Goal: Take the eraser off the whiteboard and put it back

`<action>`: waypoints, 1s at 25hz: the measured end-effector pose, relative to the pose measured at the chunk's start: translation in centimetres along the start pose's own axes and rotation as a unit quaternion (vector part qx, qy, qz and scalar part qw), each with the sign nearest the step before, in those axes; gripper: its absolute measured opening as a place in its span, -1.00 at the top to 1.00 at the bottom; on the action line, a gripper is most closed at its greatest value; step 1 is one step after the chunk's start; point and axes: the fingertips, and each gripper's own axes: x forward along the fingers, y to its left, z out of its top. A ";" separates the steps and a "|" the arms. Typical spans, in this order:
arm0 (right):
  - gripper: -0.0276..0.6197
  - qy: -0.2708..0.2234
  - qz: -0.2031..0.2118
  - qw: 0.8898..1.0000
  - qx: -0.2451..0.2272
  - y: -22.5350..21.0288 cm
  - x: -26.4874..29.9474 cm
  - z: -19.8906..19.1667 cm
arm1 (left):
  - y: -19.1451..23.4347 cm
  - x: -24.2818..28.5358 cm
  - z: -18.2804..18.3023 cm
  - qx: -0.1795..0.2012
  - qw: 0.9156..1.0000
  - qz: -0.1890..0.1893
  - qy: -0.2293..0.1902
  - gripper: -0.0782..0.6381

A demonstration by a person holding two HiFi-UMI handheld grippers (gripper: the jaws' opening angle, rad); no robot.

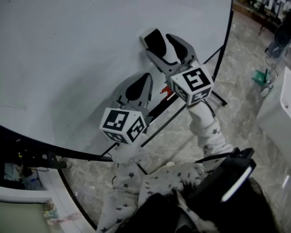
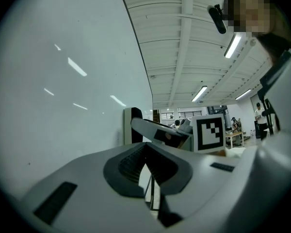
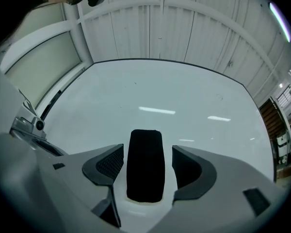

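The eraser (image 3: 145,165), black felt on a pale base, sits flat on the whiteboard (image 3: 160,91). My right gripper (image 3: 146,166) is open, one jaw on each side of the eraser, and gaps show between the pads and the felt. In the head view the right gripper (image 1: 165,45) points at the whiteboard (image 1: 77,42) near its right edge. My left gripper (image 1: 138,89) hovers lower left of it, jaws together with nothing between them. In the left gripper view, the left gripper (image 2: 144,154) faces along the board, and beyond it the eraser (image 2: 134,124) stands out from the surface.
The whiteboard's black frame and stand legs (image 1: 184,110) run under both grippers, with a red item (image 1: 165,90) at the lower rail. A green object (image 1: 260,76) and white furniture (image 1: 286,106) stand on the marbled floor to the right.
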 end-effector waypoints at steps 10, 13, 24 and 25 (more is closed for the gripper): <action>0.00 -0.002 0.018 1.000 0.005 1.1 4.6 -2.5 | 3.7 0.7 -0.1 -0.002 1.000 0.002 -0.002 0.78; 0.03 -0.003 0.021 1.000 0.020 1.1 4.7 -2.7 | 4.1 1.0 -0.2 -0.001 1.000 0.003 -0.002 0.78; 0.12 0.004 0.000 1.000 0.030 0.7 3.7 -2.3 | 3.7 1.2 -0.3 -0.001 1.000 0.008 -0.002 0.78; 0.12 0.003 0.001 0.999 0.036 0.5 3.5 -2.2 | 3.8 1.2 -0.2 0.000 1.000 0.010 -0.003 0.78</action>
